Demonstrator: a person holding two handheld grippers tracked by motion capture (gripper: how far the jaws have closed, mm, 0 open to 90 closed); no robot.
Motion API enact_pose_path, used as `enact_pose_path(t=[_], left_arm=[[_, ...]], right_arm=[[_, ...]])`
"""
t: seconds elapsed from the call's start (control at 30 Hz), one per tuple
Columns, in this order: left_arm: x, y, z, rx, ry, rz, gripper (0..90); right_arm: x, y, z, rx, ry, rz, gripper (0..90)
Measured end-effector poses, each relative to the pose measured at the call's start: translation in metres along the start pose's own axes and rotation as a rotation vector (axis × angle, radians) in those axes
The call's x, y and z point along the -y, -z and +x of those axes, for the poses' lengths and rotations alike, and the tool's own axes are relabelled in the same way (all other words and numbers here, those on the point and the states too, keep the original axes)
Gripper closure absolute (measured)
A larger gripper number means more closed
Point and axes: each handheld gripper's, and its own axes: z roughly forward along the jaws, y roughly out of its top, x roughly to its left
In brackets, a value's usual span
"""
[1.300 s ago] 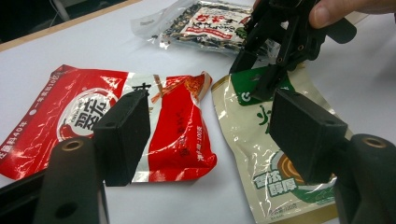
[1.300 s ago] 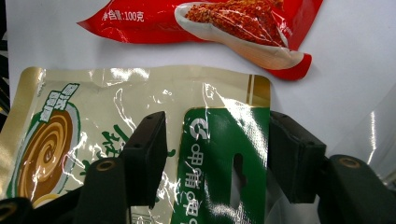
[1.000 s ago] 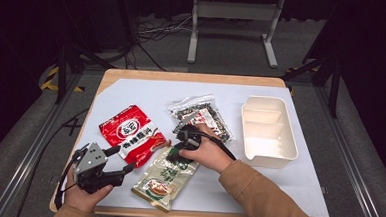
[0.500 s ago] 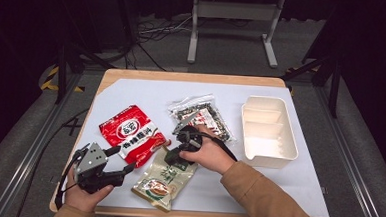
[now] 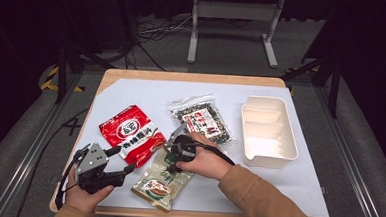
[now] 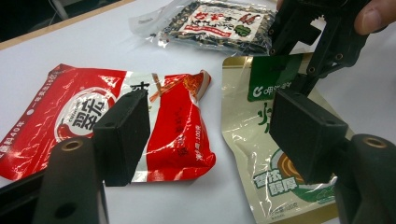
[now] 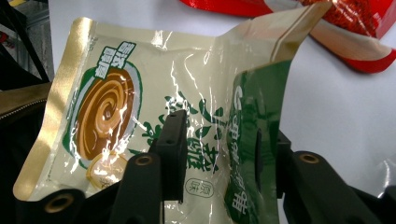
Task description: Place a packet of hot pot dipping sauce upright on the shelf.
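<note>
Gold-and-green snack pouch (image 5: 161, 178) lies near the front edge of the worktop (image 5: 297, 184), just right of the red snack bag (image 5: 131, 140), and its upper end now curls up off the paper. Half a second ago that end lay lower; since then the right gripper (image 5: 174, 156) has drawn it up and slightly back. In the right gripper view the fingers (image 7: 173, 154) stand on either side of the pouch's folded green edge (image 7: 252, 140), closed on it, so the film buckles between them. This suggests the grasp has taken and the pouch is starting to lift, probably on its way to the white divided tray (image 5: 268, 131) at the right, which holds nothing yet. The left gripper (image 5: 118, 160) hovers over the worktop's front left corner as it did a second ago, its fingers (image 6: 122, 135) spread apart and holding nothing. A clear bag of dark mixed snack (image 5: 203, 120) lies behind the pouch, untouched.
</note>
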Motion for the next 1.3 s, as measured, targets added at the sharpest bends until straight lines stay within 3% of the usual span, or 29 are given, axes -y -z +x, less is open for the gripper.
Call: enact_pose_path(t=[0.2, 0.3, 0.43, 0.77, 0.87, 1.03, 1.3], left_arm=[[0.0, 0.0, 0.0, 0.0, 0.0, 0.001, 29.6], [0.0, 0.0, 0.0, -0.002, -0.003, 0.001, 29.6], [0.0, 0.0, 0.0, -0.002, 0.0, 0.0, 29.6], [0.0, -0.001, 0.001, -0.003, 0.001, 0.002, 29.6], [0.0, -0.001, 0.001, -0.002, 0.001, 0.002, 29.6], [0.0, 0.0, 0.001, -0.002, 0.006, 0.0, 29.6], [0.0, 0.0, 0.001, -0.006, 0.001, -0.004, 29.6]], right_arm=[[0.003, 0.003, -0.007, -0.006, -0.022, 0.003, 82.2], [0.005, 0.005, -0.011, -0.037, -0.071, -0.013, 88.2], [0.005, 0.007, -0.013, -0.06, -0.085, -0.024, 89.3], [0.003, 0.02, -0.009, -0.065, -0.077, -0.05, 89.7], [-0.001, 0.029, -0.005, -0.076, -0.091, -0.071, 89.8], [-0.006, 0.04, 0.003, -0.092, -0.074, -0.081, 89.8], [-0.017, 0.058, 0.019, -0.164, -0.042, -0.117, 89.9]])
